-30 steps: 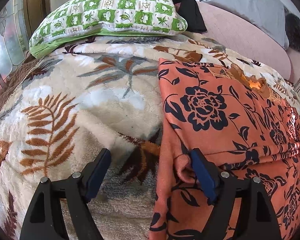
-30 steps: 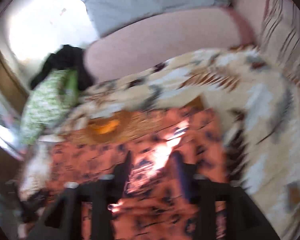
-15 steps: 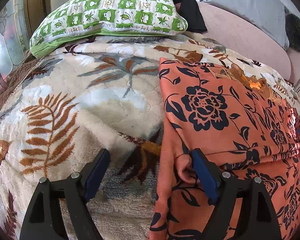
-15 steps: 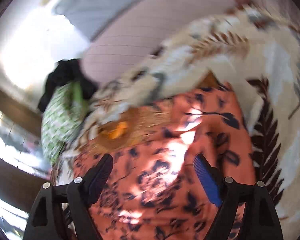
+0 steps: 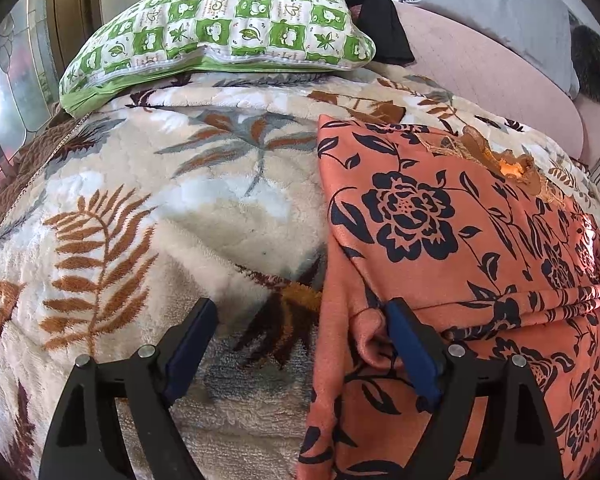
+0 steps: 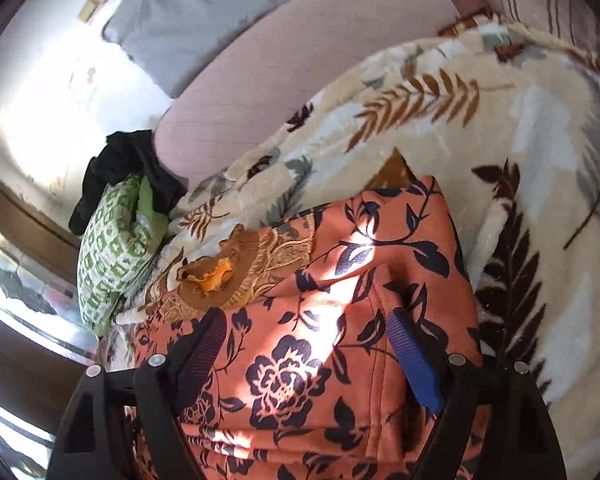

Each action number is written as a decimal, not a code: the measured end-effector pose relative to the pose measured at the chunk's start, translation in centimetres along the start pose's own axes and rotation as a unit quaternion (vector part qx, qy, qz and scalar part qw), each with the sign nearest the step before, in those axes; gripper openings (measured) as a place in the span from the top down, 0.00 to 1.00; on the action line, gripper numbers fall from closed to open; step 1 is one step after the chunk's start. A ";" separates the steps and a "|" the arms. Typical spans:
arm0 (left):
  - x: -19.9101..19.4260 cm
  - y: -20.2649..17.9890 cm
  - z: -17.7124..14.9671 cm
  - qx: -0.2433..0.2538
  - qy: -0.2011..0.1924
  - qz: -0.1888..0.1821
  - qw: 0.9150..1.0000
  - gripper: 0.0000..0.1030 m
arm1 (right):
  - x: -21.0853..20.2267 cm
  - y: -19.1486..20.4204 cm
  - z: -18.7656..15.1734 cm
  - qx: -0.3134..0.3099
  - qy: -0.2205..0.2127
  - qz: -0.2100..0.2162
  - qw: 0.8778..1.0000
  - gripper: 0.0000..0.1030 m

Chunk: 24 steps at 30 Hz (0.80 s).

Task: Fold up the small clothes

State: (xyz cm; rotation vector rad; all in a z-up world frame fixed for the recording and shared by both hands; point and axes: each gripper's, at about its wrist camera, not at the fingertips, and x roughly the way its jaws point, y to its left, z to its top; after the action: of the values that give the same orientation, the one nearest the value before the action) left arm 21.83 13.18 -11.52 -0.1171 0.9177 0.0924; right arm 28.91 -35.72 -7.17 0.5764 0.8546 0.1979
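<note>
— Bed surface: cream fleece blanket [image 5: 148,208] with rust and grey leaf print. Green-and-white checked pillow [image 5: 220,28] at the far end, black garment [image 5: 364,12] heaped behind it, pink padded headboard [image 5: 480,76] beyond. What's on the blanket?

— Orange floral garment [image 5: 440,220], dark flower print, lying flat on the blanket's right side in the left wrist view. Embroidered neckline [image 6: 236,272] toward the headboard. One fold ridge runs across its near part.

— Left hand-held gripper [image 5: 300,340]?

— Spread wide. Right finger touches the garment's bunched left edge; left finger sits over bare blanket. Nothing pinched.

— Right hand-held gripper [image 6: 308,352]?

— Also spread, both blue pads above the garment [image 6: 324,360], sunlit patch between them. Contact with cloth: cannot tell.
</note>
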 end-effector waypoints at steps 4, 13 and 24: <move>-2.7 1.6 -0.6 -0.029 -0.030 0.002 0.999 0.16 | -5.8 2.0 -3.7 -0.047 -0.001 0.008 0.999 0.18; -15.1 3.2 -7.8 -0.042 -0.055 -0.072 0.995 0.16 | -17.3 -2.2 -14.4 -0.048 0.023 0.015 0.998 0.17; -17.4 4.2 -18.8 -0.036 0.072 -0.114 0.990 0.16 | -18.2 -9.5 -20.1 -0.001 0.166 0.044 0.985 0.17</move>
State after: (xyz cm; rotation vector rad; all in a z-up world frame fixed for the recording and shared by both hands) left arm -4.02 14.17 -9.29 -0.2969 1.0400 -0.0965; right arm 1.29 -42.66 -10.92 0.5893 1.1521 0.3830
